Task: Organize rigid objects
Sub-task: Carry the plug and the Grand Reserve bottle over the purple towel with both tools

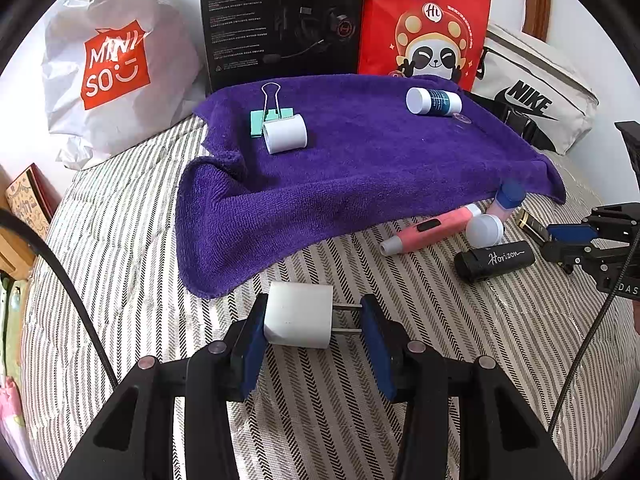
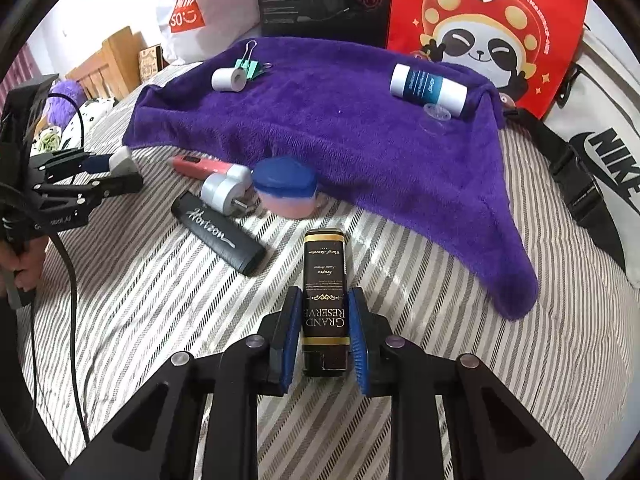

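Note:
My left gripper [image 1: 314, 320] is shut on a white charger plug [image 1: 298, 316]: one pad on its body, the other on its prongs, just above the striped bedding. My right gripper [image 2: 324, 320] is shut on a black-and-gold "Grand Reserve" box [image 2: 324, 280] that points away from me. A purple towel [image 1: 360, 168] carries a white roll [image 1: 285, 134], a green binder clip [image 1: 260, 120] and a blue-and-white bottle [image 1: 434, 101]. Beside the towel's near edge lie a pink pen [image 2: 200, 166], a second white plug [image 2: 224, 194], a blue-lidded pink jar [image 2: 286, 186] and a black "Horizon" case [image 2: 218, 234].
Behind the towel stand a white Miniso bag [image 1: 108, 64], a black headset box [image 1: 280, 20] and a red panda bag [image 1: 428, 20]. A white Nike bag [image 1: 532, 100] lies at the right. A black cable [image 1: 60, 280] trails at the left over the striped bedding [image 1: 140, 240].

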A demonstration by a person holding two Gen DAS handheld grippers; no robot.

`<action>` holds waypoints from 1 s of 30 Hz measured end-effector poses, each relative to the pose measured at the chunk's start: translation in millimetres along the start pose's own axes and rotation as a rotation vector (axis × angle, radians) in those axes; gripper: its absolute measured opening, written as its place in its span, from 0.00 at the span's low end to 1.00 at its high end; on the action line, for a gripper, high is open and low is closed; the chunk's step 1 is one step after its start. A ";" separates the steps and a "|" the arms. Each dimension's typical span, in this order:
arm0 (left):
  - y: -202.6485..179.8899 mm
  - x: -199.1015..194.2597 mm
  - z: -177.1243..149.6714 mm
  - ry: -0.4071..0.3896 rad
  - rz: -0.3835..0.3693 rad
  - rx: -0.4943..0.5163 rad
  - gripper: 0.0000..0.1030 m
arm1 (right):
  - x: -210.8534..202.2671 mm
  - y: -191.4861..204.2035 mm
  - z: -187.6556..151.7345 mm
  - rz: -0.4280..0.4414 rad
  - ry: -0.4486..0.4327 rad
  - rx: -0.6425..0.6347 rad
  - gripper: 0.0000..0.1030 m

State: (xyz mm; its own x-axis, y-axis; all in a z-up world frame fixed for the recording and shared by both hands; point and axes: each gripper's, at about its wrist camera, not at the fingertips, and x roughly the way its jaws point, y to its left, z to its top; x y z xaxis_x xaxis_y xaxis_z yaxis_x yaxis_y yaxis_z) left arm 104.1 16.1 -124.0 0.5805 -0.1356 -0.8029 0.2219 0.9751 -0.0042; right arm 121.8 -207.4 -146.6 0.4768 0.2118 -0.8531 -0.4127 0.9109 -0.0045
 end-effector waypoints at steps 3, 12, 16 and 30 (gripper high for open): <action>-0.6 0.1 0.2 0.002 0.002 0.000 0.42 | -0.2 4.1 0.9 -0.013 0.020 0.004 0.23; -0.2 0.1 -0.4 0.010 0.001 -0.007 0.42 | 1.7 3.1 3.6 -0.005 0.026 0.030 0.23; -1.5 2.3 1.0 0.006 0.009 -0.012 0.42 | 3.2 5.2 6.0 -0.024 0.020 0.037 0.23; 5.0 -13.7 2.8 0.018 -0.029 -0.030 0.41 | -27.5 -2.8 1.4 0.029 -0.043 0.086 0.22</action>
State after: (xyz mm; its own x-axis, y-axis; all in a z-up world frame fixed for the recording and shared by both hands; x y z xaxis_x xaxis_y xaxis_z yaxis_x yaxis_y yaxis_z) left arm 99.5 22.3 -111.4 0.5600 -0.1612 -0.8126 0.2151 0.9755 -0.0453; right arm 111.0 -215.3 -122.4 0.4993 0.2516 -0.8291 -0.3596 0.9308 0.0660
